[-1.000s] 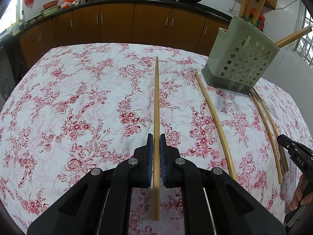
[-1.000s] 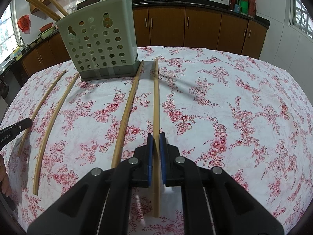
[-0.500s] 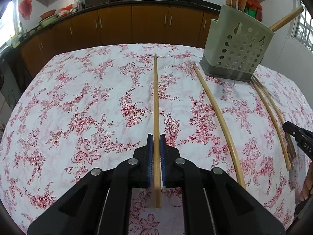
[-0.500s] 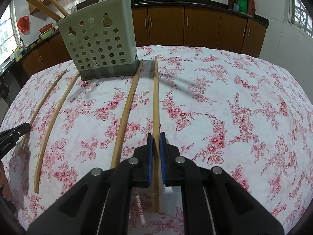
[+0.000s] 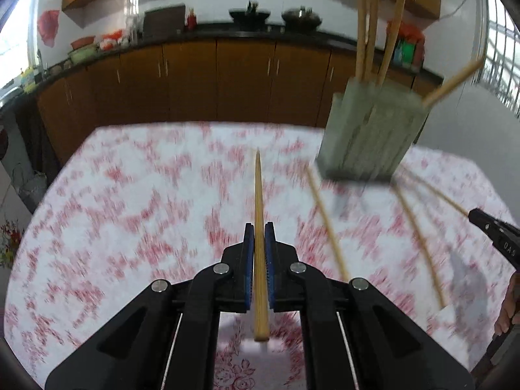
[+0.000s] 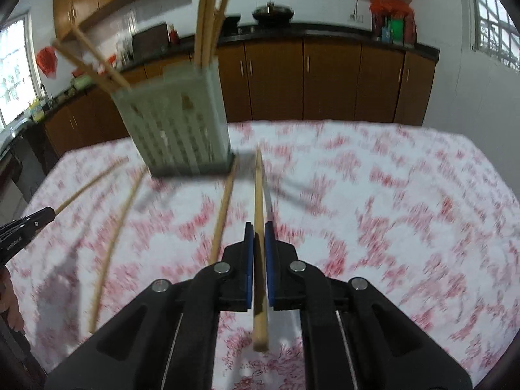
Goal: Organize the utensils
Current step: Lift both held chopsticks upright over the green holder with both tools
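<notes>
Left tongs clamp chopstick | right tongs clamp chopstick | lettering blurred, unreadable

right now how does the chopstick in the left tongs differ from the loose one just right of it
The held chopstick is clamped in the shut left tongs; the loose chopstick lies free on the tablecloth. The held one points straight ahead; the loose one slants toward the holder. Both are plain wood.
</notes>
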The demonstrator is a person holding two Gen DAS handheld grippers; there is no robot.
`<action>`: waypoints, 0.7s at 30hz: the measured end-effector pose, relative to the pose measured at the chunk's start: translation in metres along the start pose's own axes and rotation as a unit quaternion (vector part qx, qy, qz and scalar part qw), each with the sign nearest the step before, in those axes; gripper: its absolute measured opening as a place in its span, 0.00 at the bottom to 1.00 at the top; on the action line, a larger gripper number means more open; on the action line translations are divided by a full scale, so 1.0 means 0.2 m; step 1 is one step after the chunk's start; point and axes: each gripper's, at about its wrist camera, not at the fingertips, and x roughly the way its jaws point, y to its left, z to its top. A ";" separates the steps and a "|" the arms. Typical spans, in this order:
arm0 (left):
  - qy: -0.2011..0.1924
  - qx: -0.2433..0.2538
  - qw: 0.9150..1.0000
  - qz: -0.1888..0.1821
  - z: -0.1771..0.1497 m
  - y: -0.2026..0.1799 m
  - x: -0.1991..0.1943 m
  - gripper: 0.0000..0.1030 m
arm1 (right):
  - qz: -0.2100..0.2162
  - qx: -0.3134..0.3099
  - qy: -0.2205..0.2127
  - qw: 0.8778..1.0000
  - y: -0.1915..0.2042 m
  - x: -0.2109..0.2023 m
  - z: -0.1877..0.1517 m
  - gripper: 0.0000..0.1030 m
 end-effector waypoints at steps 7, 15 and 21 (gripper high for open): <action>-0.065 -0.009 0.998 -0.003 0.19 0.01 -0.17 0.07 | 0.016 0.018 -0.052 0.998 -0.03 -0.15 0.16 0.08; -0.095 -0.017 0.995 -0.008 0.30 0.04 -0.26 0.07 | 0.031 0.035 -0.088 0.995 -0.05 -0.26 0.29 0.08; -0.116 -0.009 0.993 -0.027 0.39 0.01 -0.37 0.07 | 0.047 0.033 -0.121 0.991 -0.04 -0.40 0.41 0.08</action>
